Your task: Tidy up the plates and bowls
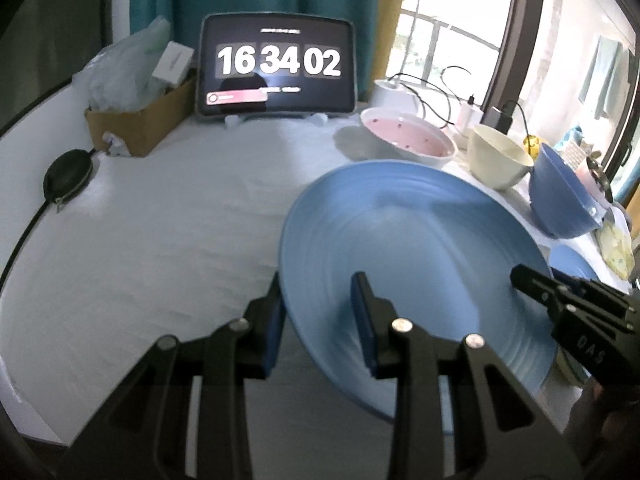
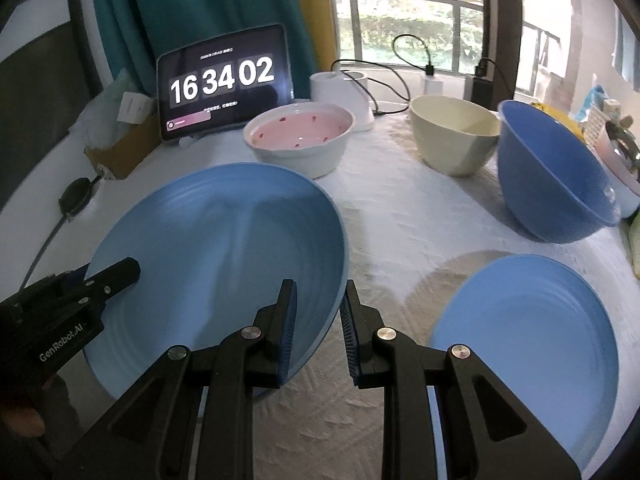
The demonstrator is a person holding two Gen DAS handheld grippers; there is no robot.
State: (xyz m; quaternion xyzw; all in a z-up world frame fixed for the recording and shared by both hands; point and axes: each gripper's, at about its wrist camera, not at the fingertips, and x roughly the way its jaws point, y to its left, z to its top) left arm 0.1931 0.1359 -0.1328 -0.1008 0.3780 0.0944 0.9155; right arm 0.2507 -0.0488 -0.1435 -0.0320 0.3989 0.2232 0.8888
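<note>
A large blue plate (image 1: 416,256) (image 2: 224,248) is held tilted above the white cloth. My left gripper (image 1: 320,312) straddles its left rim, one finger under and one over; it also shows in the right wrist view (image 2: 116,276). My right gripper (image 2: 318,312) straddles the plate's right rim with a visible gap, and shows in the left wrist view (image 1: 536,280). A second blue plate (image 2: 532,344) lies flat to the right. A pink-lined bowl (image 2: 300,136), a cream bowl (image 2: 456,136) and a tilted blue bowl (image 2: 556,176) stand behind.
A tablet clock (image 1: 276,68) stands at the back. A cardboard box with plastic bags (image 1: 136,116) and a black pouch (image 1: 68,176) are at the back left. A white container and charger cables (image 2: 360,84) lie behind the bowls.
</note>
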